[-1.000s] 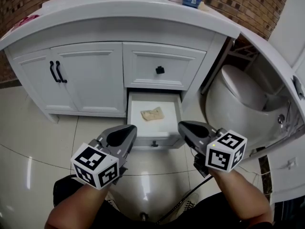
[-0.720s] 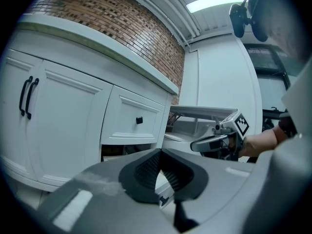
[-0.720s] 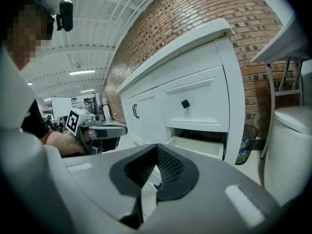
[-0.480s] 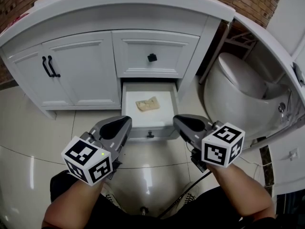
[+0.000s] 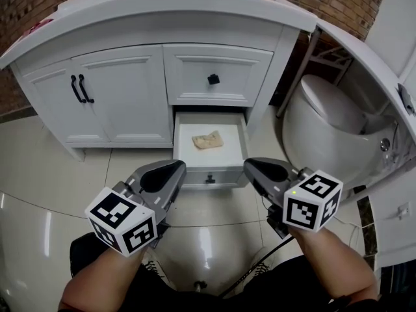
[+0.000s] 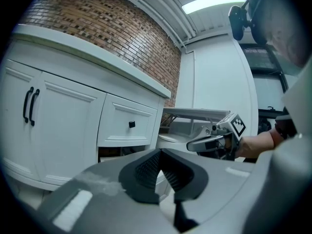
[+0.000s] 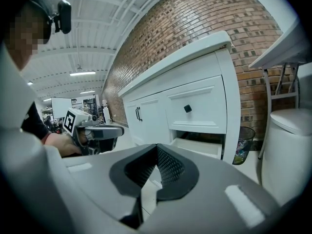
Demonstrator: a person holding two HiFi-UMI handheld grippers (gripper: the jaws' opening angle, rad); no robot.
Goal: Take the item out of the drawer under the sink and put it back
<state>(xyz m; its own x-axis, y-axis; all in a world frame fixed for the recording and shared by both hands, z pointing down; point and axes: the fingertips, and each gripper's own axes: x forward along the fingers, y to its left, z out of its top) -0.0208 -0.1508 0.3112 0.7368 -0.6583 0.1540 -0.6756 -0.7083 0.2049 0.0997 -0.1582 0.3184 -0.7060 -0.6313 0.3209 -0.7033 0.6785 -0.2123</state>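
Note:
The bottom drawer (image 5: 209, 153) of the white vanity is pulled out, and a crumpled beige cloth (image 5: 207, 140) lies inside it. My left gripper (image 5: 177, 168) hovers over the floor just left of the drawer front, shut with nothing in it. My right gripper (image 5: 249, 167) hovers just right of the drawer front, also shut and empty. In the left gripper view the jaws (image 6: 160, 156) meet, and the right gripper (image 6: 210, 141) shows beyond. The right gripper view shows closed jaws (image 7: 157, 151) and the open drawer (image 7: 197, 147).
A shut upper drawer (image 5: 214, 75) with a black knob sits above the open one, and double doors (image 5: 97, 96) stand to its left. A white toilet (image 5: 325, 125) is to the right. A small bin (image 7: 241, 151) stands beside the vanity. Glossy tile floor (image 5: 52, 181) lies below.
Both grippers stay shut and hold about the same pose. The head view shifted slightly, so the vanity and drawer sit a little lower and to the right than half a second ago.

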